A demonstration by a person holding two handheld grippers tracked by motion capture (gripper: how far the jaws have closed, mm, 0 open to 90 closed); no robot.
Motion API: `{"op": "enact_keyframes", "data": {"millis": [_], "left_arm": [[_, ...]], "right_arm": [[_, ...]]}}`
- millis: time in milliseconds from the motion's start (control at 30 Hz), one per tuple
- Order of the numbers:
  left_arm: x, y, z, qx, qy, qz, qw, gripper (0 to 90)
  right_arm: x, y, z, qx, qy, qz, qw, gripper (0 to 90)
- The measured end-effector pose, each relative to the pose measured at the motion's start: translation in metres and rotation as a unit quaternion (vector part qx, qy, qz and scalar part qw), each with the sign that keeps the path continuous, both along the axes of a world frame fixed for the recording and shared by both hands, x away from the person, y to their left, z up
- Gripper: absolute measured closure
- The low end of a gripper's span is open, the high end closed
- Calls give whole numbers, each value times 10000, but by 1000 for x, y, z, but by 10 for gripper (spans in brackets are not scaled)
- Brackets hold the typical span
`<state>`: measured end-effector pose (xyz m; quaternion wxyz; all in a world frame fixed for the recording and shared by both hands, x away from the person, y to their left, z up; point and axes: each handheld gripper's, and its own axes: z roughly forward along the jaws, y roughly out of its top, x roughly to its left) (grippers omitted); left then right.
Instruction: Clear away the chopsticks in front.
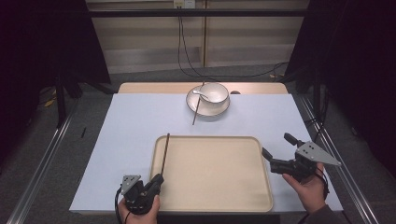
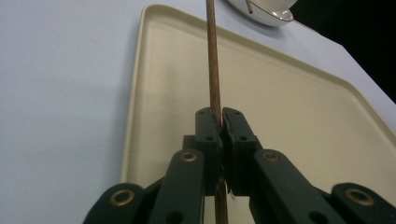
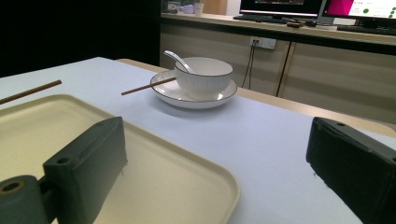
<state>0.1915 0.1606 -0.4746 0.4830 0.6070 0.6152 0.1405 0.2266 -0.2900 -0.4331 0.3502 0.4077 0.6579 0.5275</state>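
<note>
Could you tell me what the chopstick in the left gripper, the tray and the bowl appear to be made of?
Chopstick: probably wood or bamboo, brown and matte with a faint grain.
Tray: likely plastic, plain beige with a smooth, dull surface and moulded rounded rim.
Bowl: looks like glazed ceramic, white and glossy with a thin dark rim line.

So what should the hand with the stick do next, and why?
Probably lower the chopstick a little farther over the tray and lay it flat inside before letting go. The left gripper has its jaws shut tight on the chopstick, which slants along the tray's left rim with its far tip poking out past the edge. The right gripper waits open beside the tray.
</note>
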Motion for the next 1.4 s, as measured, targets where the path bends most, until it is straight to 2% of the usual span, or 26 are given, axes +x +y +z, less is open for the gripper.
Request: {"op": "enact_keyframes", "data": {"millis": [400,433,633,1100,1200,1300,1333,1400], "left_arm": [[1,-1,-3,-48,65,11,10000,857],[1,-1,-3,9,85,22,10000,857],[3,0,-6,23,129,107,9999,857],[7,-4,-9,112,199,70,9997,855],[8,-3,-11,187,206,90,9996,853],[9,-3,-11,183,188,91,9996,833],[9,-3,-10,121,100,109,9998,806],[9,-3,-8,106,53,90,9999,793]], "right_arm": [[0,0,0,-18,-3,40,10000,48],[0,0,0,-13,8,48,10000,48],[0,0,0,-16,1,50,10000,48],[0,0,0,-35,7,18,10000,49],[0,0,0,-24,9,42,10000,49],[0,-1,0,-9,24,-10,10000,49],[0,-1,0,-18,3,18,10000,49],[0,-1,0,-14,5,8,10000,49]]}}
